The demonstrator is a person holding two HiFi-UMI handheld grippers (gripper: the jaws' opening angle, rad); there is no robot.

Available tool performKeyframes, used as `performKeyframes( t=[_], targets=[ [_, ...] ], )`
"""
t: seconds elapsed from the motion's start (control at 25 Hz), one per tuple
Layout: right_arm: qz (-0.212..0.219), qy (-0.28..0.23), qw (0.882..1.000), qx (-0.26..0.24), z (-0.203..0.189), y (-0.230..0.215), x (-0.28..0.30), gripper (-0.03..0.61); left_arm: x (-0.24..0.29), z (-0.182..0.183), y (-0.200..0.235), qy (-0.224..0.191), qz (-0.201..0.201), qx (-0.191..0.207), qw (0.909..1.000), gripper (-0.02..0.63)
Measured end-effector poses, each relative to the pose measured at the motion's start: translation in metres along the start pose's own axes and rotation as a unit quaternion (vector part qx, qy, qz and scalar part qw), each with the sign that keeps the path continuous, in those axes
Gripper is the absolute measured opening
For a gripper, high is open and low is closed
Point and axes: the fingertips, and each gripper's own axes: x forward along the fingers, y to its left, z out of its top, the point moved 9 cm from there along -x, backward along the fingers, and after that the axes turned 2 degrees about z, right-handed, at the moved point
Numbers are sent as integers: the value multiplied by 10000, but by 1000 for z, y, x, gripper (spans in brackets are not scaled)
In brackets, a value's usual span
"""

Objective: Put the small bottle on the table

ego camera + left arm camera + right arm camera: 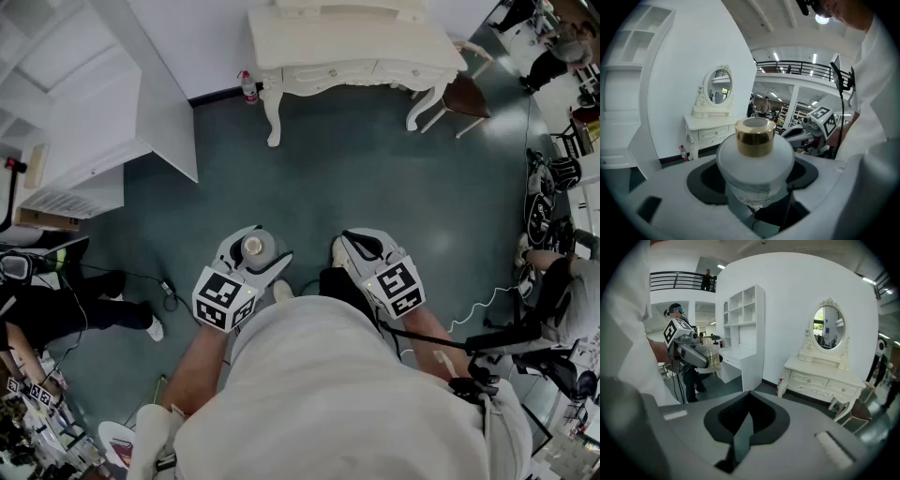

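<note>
A small clear bottle (754,157) with a gold cap (755,136) stands upright between the jaws of my left gripper (757,185), which is shut on its body. In the head view the bottle (254,247) sits in the left gripper (259,246) just in front of the person's body, above the floor. The white dressing table (347,42) stands across the floor at the top; it also shows in the left gripper view as table (710,126) and in the right gripper view as table (825,376). My right gripper (746,427) is shut with nothing in it and is held beside the left one (345,246).
A red-capped plastic bottle (248,87) stands on the floor by the table's left leg. A white shelf unit (84,112) fills the upper left. A chair (466,97) is at the table's right end. Seated people and cables line the left and right edges.
</note>
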Motion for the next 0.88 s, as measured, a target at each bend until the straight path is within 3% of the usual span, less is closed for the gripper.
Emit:
performKeyframes(
  t=[0.2, 0.56, 0.84, 0.88],
  targets=[
    [-99, 45, 9999, 97, -2, 17, -4, 0, -5, -6, 4, 115, -112, 51, 9999, 337],
    [-249, -28, 9997, 54, -1, -17, -5, 0, 25, 17, 4, 76, -178, 292, 9994, 337],
    [-298, -218, 9993, 37, -2, -107, -14, 3, 96, 60, -1, 69, -124, 341, 9993, 337],
    [-297, -247, 9993, 0, -1, -122, -16, 30, 108, 69, -3, 82, -118, 372, 9992, 337]
  ],
)
